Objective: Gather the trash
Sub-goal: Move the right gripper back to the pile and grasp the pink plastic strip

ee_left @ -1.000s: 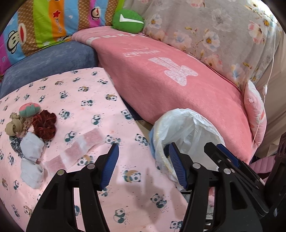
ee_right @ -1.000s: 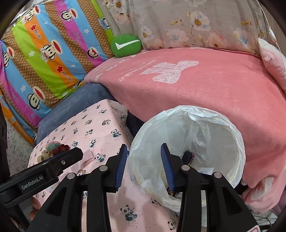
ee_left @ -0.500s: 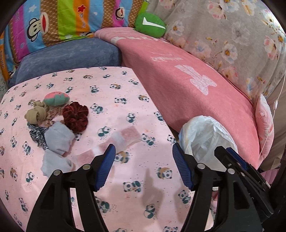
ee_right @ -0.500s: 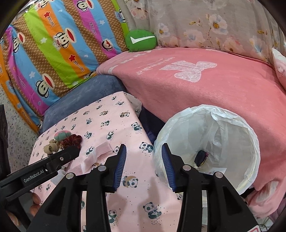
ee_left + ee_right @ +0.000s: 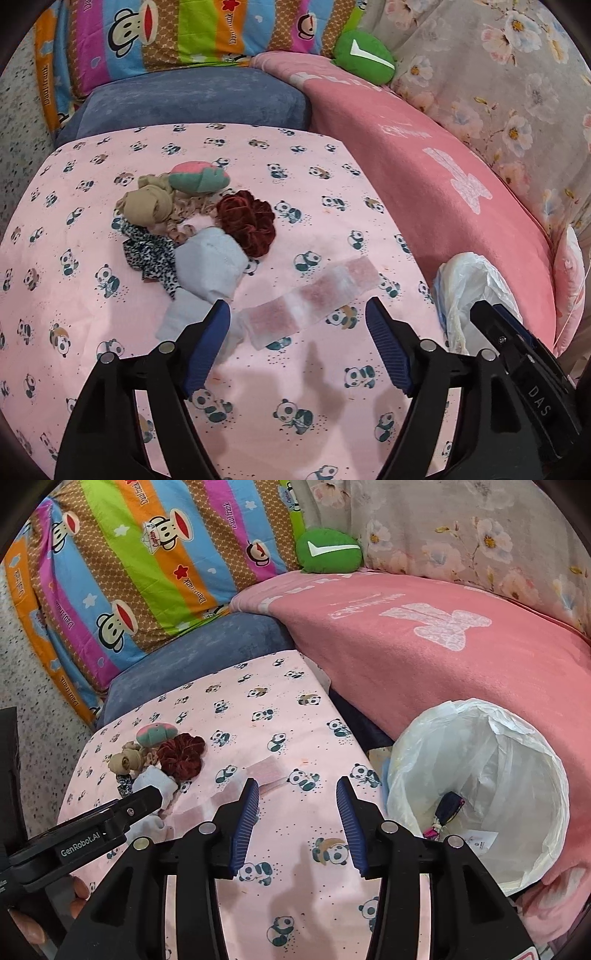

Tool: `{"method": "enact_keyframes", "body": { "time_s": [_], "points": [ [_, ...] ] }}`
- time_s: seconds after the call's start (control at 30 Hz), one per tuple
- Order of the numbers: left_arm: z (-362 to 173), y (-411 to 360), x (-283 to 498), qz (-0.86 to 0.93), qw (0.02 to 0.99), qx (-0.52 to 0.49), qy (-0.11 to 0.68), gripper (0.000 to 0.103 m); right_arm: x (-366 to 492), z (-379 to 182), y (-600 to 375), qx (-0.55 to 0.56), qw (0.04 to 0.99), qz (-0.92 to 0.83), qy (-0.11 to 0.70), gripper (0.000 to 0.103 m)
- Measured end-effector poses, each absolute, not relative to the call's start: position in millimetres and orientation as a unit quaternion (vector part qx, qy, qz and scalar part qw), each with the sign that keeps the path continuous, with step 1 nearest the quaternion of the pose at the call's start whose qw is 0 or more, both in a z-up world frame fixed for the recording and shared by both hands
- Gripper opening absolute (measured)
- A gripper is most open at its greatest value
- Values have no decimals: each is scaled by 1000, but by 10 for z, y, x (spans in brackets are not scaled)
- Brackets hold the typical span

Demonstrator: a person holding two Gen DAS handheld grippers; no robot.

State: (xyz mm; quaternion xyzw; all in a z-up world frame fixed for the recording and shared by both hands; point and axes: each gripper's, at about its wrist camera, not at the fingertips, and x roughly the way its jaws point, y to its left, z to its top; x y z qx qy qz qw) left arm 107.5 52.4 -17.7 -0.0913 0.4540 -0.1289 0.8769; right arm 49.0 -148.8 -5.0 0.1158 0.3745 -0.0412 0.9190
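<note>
Pink panda-print cloth [image 5: 332, 177] covers the low table in front of us, with a coral-pink blanket [image 5: 424, 177] over the sofa beyond it and a striped monkey-print cushion [image 5: 140, 565] propped at the back. We hold the left gripper [image 5: 297, 325] spread wide and empty, and just ahead of its fingertips lies a flat, translucent plastic wrapper with pink panels [image 5: 310, 299], reaching diagonally from near the left finger up and away to the right. Further ahead and to the left sits a heap of soft pieces: a dark red velvet scrunchie [image 5: 245, 221], a pale blue folded cloth [image 5: 210, 264], a tan knotted fabric [image 5: 147, 205] and a leopard-print strip [image 5: 149, 253].

Our right gripper [image 5: 295, 801] is also parted and carries nothing; the white plastic-lined trash bin [image 5: 517, 738] stands to its right, off the table edge, with a small dark wrapper [image 5: 447, 806] already lying inside.

We judge the wrapper to be the next piece to collect. Being thin and flat against cloth, it probably calls for a low approach, with the fingers straddling its narrow width, not its length. We should press lightly so one pad slides under an edge, taking care not to pinch the tablecloth with it. The blue cloth lies close to the left finger, so we keep clear of it as we close.
</note>
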Motion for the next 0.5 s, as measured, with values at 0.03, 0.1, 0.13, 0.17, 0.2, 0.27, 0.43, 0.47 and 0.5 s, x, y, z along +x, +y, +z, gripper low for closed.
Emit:
{"method": "enact_keyframes", "body": {
  "time_s": [0.03, 0.1, 0.13, 0.17, 0.2, 0.27, 0.43, 0.47, 0.5],
  "points": [
    [-208, 583, 1083, -121, 877, -93, 456, 75, 509, -58, -1440, 113, 919, -37, 376, 44],
    [-282, 699, 1108, -108, 875, -98, 462, 76, 545, -80, -1354, 109, 918, -30, 380, 44],
    [-316, 746, 1120, -102, 874, -100, 465, 76, 564, -90, -1313, 107, 918, -27, 381, 44],
    [-352, 790, 1130, -97, 873, -102, 468, 76, 588, -103, -1266, 104, 917, -24, 384, 44],
    [-400, 848, 1145, -91, 870, -105, 472, 76, 610, -116, -1224, 102, 917, -20, 386, 44],
    [-474, 923, 1161, -84, 867, -110, 479, 76, 652, -145, -1144, 98, 916, -14, 389, 44],
    [-654, 1068, 1209, -73, 856, -122, 497, 76, 768, -253, -973, 90, 911, -3, 402, 44],
    [-675, 1076, 1217, -73, 855, -123, 499, 76, 792, -275, -948, 88, 910, -2, 404, 44],
    [-706, 1095, 1228, -72, 853, -126, 502, 76, 817, -298, -924, 86, 910, -1, 406, 44]
  ]
}}
